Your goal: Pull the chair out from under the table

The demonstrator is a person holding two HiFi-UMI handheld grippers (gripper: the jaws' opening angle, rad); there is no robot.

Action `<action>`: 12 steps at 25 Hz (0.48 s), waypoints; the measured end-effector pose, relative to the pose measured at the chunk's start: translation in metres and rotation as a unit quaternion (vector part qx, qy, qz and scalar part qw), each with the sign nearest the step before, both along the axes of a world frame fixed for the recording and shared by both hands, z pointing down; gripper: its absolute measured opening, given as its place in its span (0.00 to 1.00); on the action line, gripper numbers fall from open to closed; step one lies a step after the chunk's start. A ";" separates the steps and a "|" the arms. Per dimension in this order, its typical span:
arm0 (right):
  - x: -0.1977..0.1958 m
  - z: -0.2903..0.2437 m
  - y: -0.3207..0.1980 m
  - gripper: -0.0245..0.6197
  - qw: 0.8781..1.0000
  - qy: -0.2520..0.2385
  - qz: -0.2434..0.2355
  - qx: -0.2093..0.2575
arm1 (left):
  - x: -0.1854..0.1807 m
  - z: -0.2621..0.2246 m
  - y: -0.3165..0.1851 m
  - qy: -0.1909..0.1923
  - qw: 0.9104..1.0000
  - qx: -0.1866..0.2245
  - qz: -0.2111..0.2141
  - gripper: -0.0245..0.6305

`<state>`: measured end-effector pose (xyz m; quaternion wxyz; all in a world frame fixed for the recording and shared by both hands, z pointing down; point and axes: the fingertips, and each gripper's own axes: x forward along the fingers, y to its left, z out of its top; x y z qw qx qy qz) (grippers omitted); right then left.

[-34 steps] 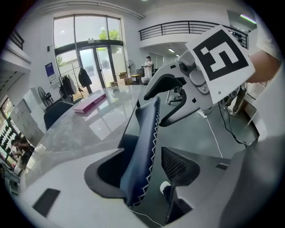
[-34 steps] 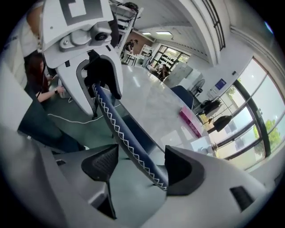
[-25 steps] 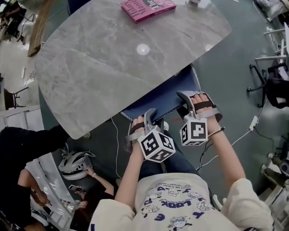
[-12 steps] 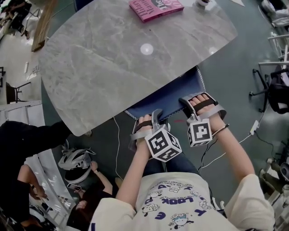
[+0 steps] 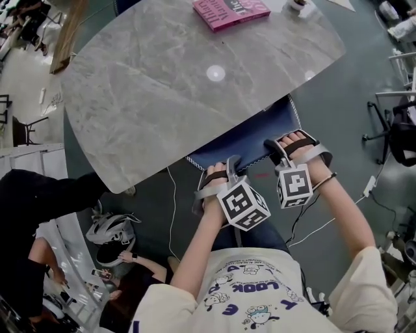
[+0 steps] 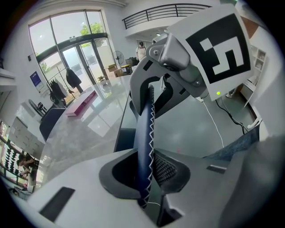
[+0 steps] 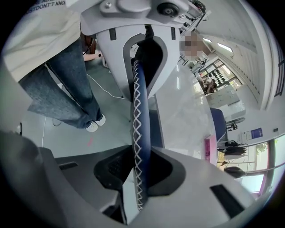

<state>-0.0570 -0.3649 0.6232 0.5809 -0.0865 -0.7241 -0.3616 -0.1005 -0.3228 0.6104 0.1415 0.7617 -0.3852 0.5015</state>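
Gripping the chair (image 5: 250, 136) by the stitched top edge of its back, one tool toward each end. Closing the left tool (image 6: 147, 173) on that blue edge, with the zigzag stitching right between the jaws and the pads tight on it. Closing the right tool (image 7: 136, 173) the same way, clamped on the same edge a bit further along.

Makes sense to grab there: sits tucked under the bench (image 5: 162, 97), showing only the back past the near rim of the grey top, so leaves nothing else to hold. Spreading the two grips along the back probably keeps the pull straight rather than twisting. Tipping both tools steeply down gets the jaws over the rim from above.

Looks not pulled out at all yet. Ignoring the pink book (image 5: 231, 12) on the far side of the bench, well clear of all this.
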 end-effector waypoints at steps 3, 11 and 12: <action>0.001 0.001 0.005 0.18 1.000 -0.001 0.003 -0.003 | 0.000 0.001 0.004 -0.007 1.000 0.001 0.005 0.16; 0.009 -0.002 0.028 0.17 1.000 -0.006 0.017 -0.009 | 0.008 0.001 0.029 -0.017 1.000 -0.010 0.007 0.16; 0.011 -0.002 0.033 0.17 1.000 -0.006 0.015 -0.014 | 0.011 0.001 0.034 -0.016 1.000 -0.014 0.008 0.16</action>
